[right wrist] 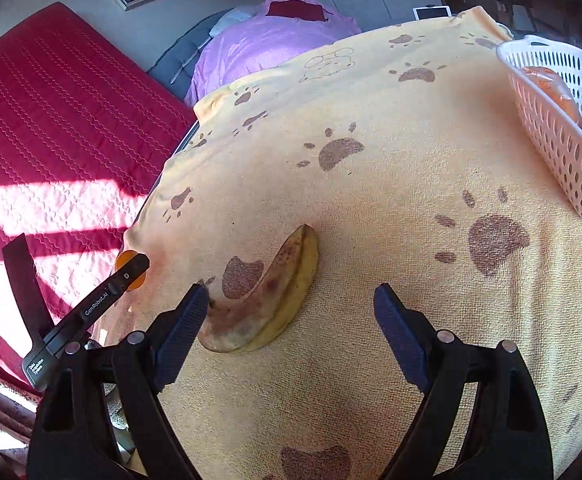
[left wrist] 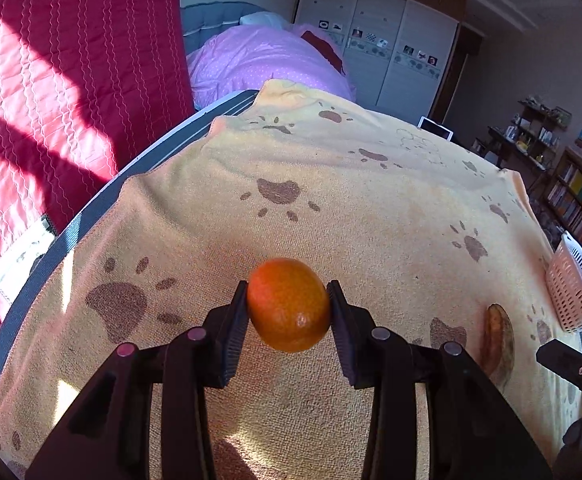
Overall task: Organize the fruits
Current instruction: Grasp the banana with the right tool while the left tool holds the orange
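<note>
My left gripper (left wrist: 289, 304) reaches in from the bottom of the left wrist view, its two black arms converging toward the centre of the frame, and both ribbed pads press flat against the sides of an orange (left wrist: 289, 304), which they carry clear of the surface. In the right wrist view the same gripper shows as a black bar slanting up from the lower left edge. My right gripper (right wrist: 291, 300) comes in from the bottom of its own frame, tilted downward, its jaws spread wide with nothing between the pads. Its left fingertip (right wrist: 195, 304) sits just beside the stem end of a banana (right wrist: 275, 300); whether it touches I cannot tell.
</note>
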{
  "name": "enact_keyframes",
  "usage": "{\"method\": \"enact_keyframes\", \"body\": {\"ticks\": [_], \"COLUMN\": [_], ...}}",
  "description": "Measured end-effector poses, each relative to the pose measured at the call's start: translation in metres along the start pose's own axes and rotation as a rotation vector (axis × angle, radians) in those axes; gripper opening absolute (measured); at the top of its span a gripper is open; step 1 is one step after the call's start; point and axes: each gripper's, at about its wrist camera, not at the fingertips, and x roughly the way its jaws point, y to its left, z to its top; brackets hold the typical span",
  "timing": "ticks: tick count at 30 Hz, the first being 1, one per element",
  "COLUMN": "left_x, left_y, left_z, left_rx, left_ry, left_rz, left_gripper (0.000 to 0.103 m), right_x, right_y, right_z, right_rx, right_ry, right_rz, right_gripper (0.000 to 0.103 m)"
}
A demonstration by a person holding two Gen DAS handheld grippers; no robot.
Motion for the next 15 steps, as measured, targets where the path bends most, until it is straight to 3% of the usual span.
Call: {"method": "enact_keyframes", "body": {"ticks": [4,7,9,15], "left_x": [0.001,0.003,0.003,0.003], "left_y": [0.002,0.005,0.006,0.005], "left_z": [0.0,0.0,0.0,-0.001], "left_rx": [-0.008,-0.022,-0.026,-0.026], "left_ry": [0.006,0.017,0.019,0.022], "left_rz": [-0.011,-0.015,-0.017,-0.02], "left_gripper": [0.039,0.039,0.039,0.039], "right_x": [0.016,0.027,0.033,0.051], "right_y": [0.02,0.03,0.036,0.061], "right_z": [0.0,0.0,-0.001,-0.01], "right_rx": [-0.067,-0.107,-0.146,-0.339], "right_ry": [0.042,0.072,0.1,0.13], "right_rz": [0.003,0.009,0.001,-0.135], "right_gripper": [0.087,0.096,0.096,0.101]}}
